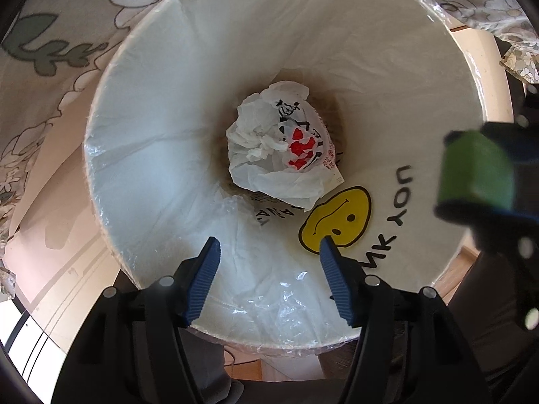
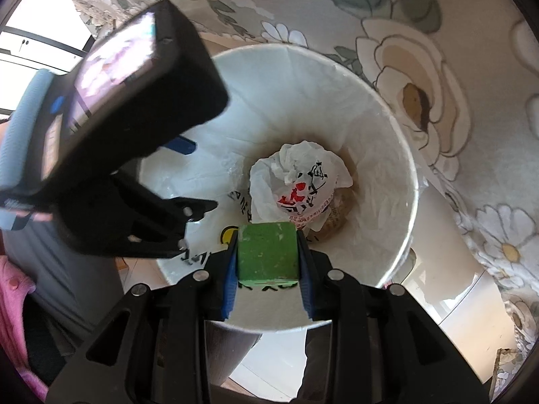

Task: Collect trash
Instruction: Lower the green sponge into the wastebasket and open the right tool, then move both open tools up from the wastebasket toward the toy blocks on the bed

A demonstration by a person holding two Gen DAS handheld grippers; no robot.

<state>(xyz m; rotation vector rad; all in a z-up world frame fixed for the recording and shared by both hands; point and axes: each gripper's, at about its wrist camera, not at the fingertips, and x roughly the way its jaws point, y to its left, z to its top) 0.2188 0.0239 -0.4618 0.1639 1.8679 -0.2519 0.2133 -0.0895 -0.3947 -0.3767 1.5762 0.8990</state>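
From the left wrist view, your left gripper (image 1: 269,252) hung over the mouth of the trash bin (image 1: 111,155) with its blue pads spread apart and nothing between them. Below them, on the bin's floor, lay a crumpled white plastic bag (image 1: 269,141) with red and black printing too creased to read. The bin liner (image 1: 168,118) carried a yellow smiley face (image 1: 337,219) on the near wall, just past your right-hand fingertip, and beside it black letters seen upside down, which looked like the tail of "THANK YOU". At the right edge of this view the green block (image 1: 478,168) hovered above the bin's rim, clamped in your other tool. From the right wrist view, your right gripper (image 2: 267,259) had its jaws closed on that green block (image 2: 267,252), both pads pressing its sides, and it sat over the near part of the bin's opening with the printed bag (image 2: 296,185) lower down inside. The black body of the left gripper (image 2: 134,134) crossed the upper left of the view, over the bin's far-left rim. I judged that you were at the dropping step: one piece appeared to be in, and the block was next. That called for parting the right jaws while the block was well inside the rim, so that it fell onto the liner and not the floor.
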